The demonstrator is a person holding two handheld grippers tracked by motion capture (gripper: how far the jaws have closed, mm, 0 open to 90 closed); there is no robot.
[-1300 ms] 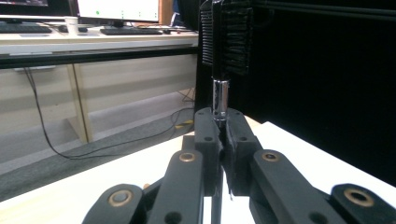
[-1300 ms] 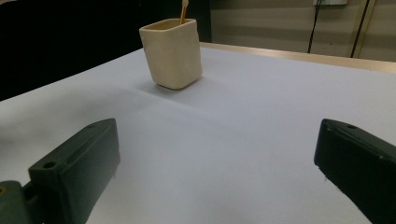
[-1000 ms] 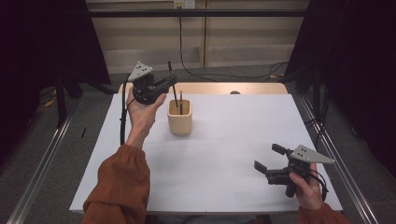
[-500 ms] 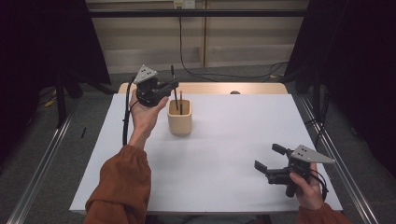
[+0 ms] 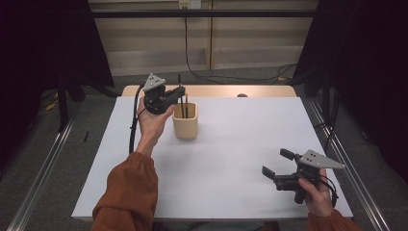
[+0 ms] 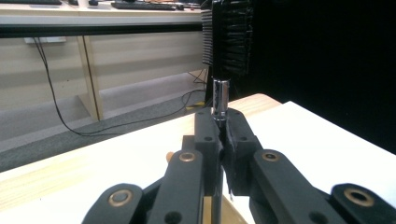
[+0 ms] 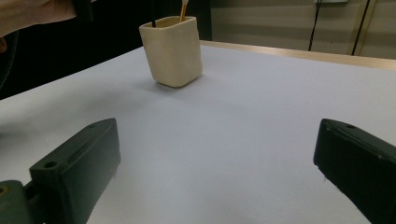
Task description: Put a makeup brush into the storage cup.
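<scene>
The left gripper (image 5: 179,94) is clamped on a brush (image 6: 227,37), upright over the cup (image 5: 185,121) near the table's (image 5: 231,159) far left edge. Best lowered straight, handle clear of the rim. The right gripper (image 5: 278,166) rests with jaws apart by the near right corner.

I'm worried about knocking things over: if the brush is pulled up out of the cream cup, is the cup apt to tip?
Probably not. The cream cup looks squat and flat-based. The brush, clamped in the left gripper, seems thin, stiff and probably light, so it should drag little. A sideways pull might tilt the cup.
</scene>
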